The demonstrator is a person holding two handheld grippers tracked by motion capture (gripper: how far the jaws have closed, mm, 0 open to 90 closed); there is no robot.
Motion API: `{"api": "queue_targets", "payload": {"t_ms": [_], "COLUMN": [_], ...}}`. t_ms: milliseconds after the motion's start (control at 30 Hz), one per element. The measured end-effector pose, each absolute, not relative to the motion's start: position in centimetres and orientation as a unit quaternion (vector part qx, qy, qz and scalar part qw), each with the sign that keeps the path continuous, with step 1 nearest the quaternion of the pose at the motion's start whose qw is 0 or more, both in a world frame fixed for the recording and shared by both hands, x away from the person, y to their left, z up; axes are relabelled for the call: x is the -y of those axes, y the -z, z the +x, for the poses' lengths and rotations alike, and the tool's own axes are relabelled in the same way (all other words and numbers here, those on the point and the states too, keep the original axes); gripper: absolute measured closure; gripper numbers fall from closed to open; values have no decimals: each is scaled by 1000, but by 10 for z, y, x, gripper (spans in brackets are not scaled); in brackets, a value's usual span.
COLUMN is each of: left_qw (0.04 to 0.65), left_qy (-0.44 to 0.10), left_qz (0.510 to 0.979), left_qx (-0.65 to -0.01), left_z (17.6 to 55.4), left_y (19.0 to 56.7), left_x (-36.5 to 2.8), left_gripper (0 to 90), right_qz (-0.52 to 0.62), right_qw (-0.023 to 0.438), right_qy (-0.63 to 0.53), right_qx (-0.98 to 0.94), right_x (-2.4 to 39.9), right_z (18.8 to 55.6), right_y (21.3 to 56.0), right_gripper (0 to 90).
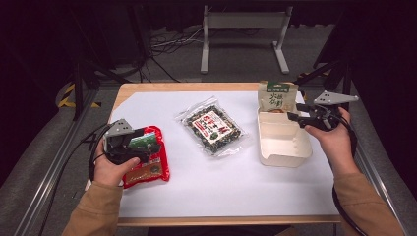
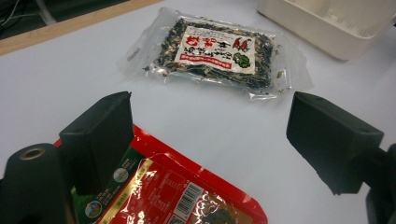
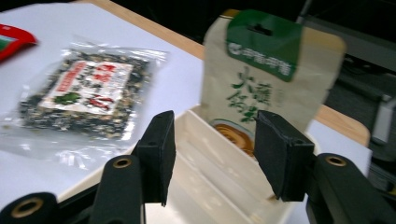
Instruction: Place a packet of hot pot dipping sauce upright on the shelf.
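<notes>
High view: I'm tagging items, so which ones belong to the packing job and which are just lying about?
In the job:
beige pouch, standing in the box
box
red packet, under the open left tool
clear packet

Lying about:
metal frame
floor cables

Three packets and a box spread across the worktop (image 1: 196, 196)

The sauce packet (image 1: 150, 164) lies at the left, under the left tool (image 1: 140, 147); the seaweed packet (image 1: 212, 129) lies flat in the middle, well apart from both neighbours; the box (image 1: 282, 140) sits at the right, with the snack pouch (image 1: 278, 96) standing upright in its far end, and the right tool (image 1: 300, 114) just beside that pouch over the box
</notes>
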State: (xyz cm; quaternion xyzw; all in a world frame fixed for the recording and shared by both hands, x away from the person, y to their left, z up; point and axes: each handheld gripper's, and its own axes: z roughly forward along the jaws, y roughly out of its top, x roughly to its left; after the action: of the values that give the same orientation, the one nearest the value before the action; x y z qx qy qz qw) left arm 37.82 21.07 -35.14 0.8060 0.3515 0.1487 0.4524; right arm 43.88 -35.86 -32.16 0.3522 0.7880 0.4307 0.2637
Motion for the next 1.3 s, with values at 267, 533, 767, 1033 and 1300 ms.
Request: {"api": "queue_targets", "payload": {"t_ms": [267, 533, 767, 1033, 1300], "left_qw": [452, 451, 446, 430, 422], "left_qy": [-150, -154, -159, -171, -167], "left_qz": [803, 804, 801, 806, 809], "left_qx": [-358, -357, -366, -369, -373], "left_z": [378, 380, 380, 383, 386], "left_y": [352, 353, 353, 353, 354], "left_x": [-214, -214, -214, -216, -219], "left_gripper": [154, 160, 159, 166, 174], "right_qz": [342, 327, 320, 302, 291], "right_qw": [235, 219, 211, 213, 214], "right_qy": [-455, -466, -472, -474, -463], "right_qx": [-788, -793, -794, -800, -809], "right_x": [346, 336, 335, 332, 326], "right_z": [412, 392, 379, 368, 363], "right_y": [329, 338, 340, 338, 339], "right_gripper": [455, 419, 403, 394, 389]}}
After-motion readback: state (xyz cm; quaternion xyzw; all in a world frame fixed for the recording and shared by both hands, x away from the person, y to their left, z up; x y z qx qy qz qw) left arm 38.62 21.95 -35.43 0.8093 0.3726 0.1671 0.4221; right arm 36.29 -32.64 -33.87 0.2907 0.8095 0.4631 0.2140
